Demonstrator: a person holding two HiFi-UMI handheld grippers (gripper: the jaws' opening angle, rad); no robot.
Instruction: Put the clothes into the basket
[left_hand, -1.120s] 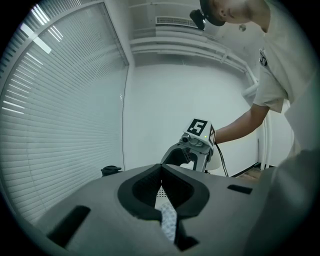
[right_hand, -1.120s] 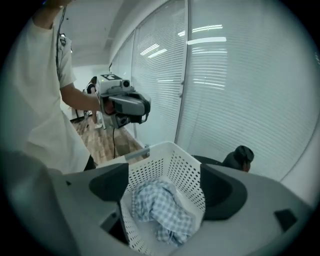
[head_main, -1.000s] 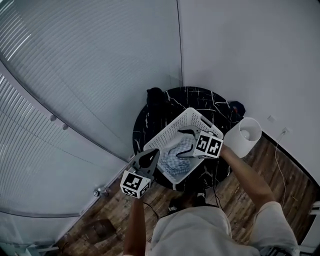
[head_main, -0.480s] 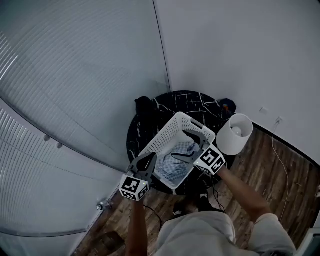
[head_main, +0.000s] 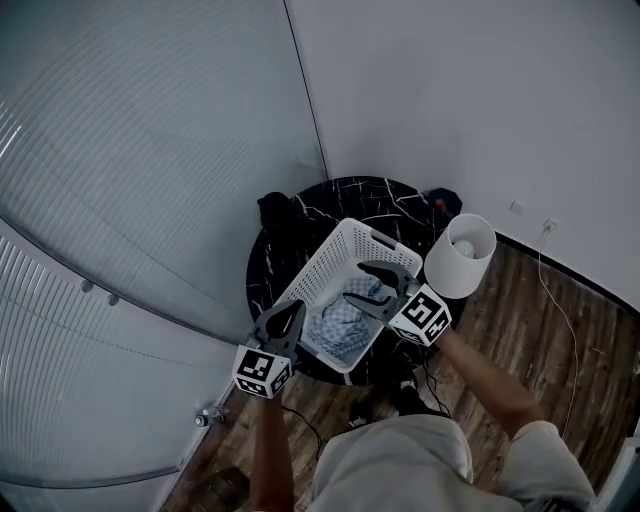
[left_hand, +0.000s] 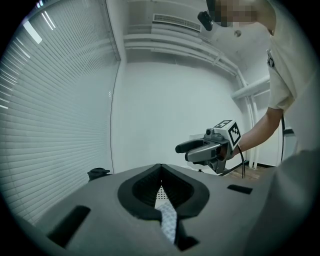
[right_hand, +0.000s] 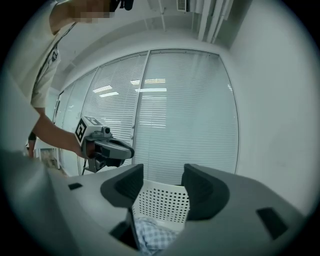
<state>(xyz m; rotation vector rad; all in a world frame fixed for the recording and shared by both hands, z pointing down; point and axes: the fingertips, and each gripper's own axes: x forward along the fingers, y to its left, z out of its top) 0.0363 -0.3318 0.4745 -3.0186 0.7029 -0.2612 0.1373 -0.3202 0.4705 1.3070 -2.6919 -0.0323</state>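
A white perforated basket (head_main: 335, 262) stands on a round black marble table (head_main: 300, 225), with a blue checked cloth (head_main: 343, 318) lying in it. My right gripper (head_main: 372, 288) hovers over the basket's near right side. Its jaws are apart and closing, with nothing between them. In the right gripper view the basket wall (right_hand: 165, 202) and the cloth (right_hand: 152, 236) show below the right gripper (right_hand: 162, 182). My left gripper (head_main: 284, 320) hangs at the basket's near left edge, shut and empty. In the left gripper view its tips (left_hand: 161, 170) meet.
A white lamp shade (head_main: 459, 255) stands just right of the basket, close to my right arm. A dark object (head_main: 272, 208) sits at the table's far left, a small dark one (head_main: 443, 203) at its far right. Window blinds curve along the left; wooden floor lies below.
My right gripper has drawn back toward the basket's near right side and its jaws have narrowed. The left gripper has stayed by the basket's near left edge. The cloth remains in the basket.
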